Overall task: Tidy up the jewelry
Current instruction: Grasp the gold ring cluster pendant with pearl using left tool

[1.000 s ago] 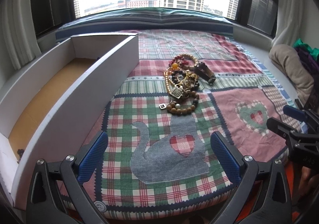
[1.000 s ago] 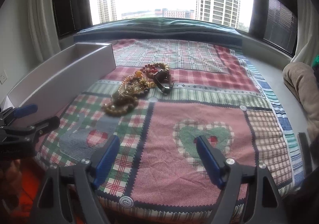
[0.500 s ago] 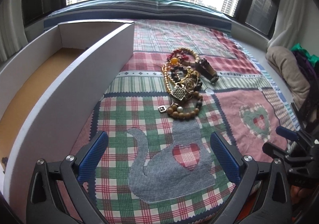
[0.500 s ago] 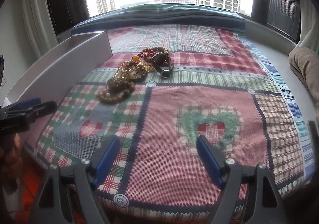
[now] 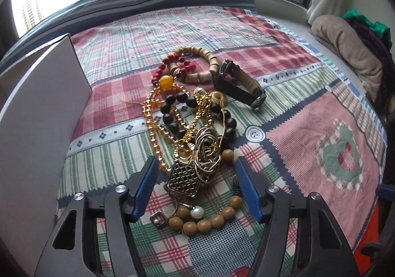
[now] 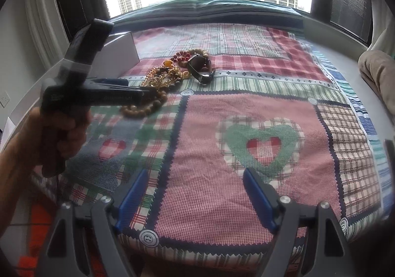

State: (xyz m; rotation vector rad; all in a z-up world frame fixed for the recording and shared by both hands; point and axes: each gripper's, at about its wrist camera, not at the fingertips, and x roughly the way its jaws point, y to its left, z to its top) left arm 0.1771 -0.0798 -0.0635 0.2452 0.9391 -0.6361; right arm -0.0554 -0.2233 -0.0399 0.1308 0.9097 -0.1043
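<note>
A tangled pile of jewelry (image 5: 197, 129) lies on the patchwork quilt (image 5: 308, 148): gold chains, black beads, a tan bead bracelet (image 5: 205, 222), a red bead bracelet (image 5: 172, 64), a lattice pendant (image 5: 184, 179) and a black watch (image 5: 239, 87). My left gripper (image 5: 196, 173) is open, its blue pads on either side of the pendant and silver chain. In the right wrist view the pile (image 6: 170, 74) sits far left, with the left gripper (image 6: 138, 90) reaching into it. My right gripper (image 6: 198, 193) is open and empty over the quilt's near edge.
A long white open box (image 5: 44, 109) stands left of the pile, also seen behind the left gripper (image 6: 121, 52). Folded cloth (image 5: 345, 47) lies on the sill at right. Windows stand behind the bed.
My left gripper has moved forward over the quilt to the jewelry pile, and its pads now straddle the pendant. The right gripper has shifted a little forward and stays open.
</note>
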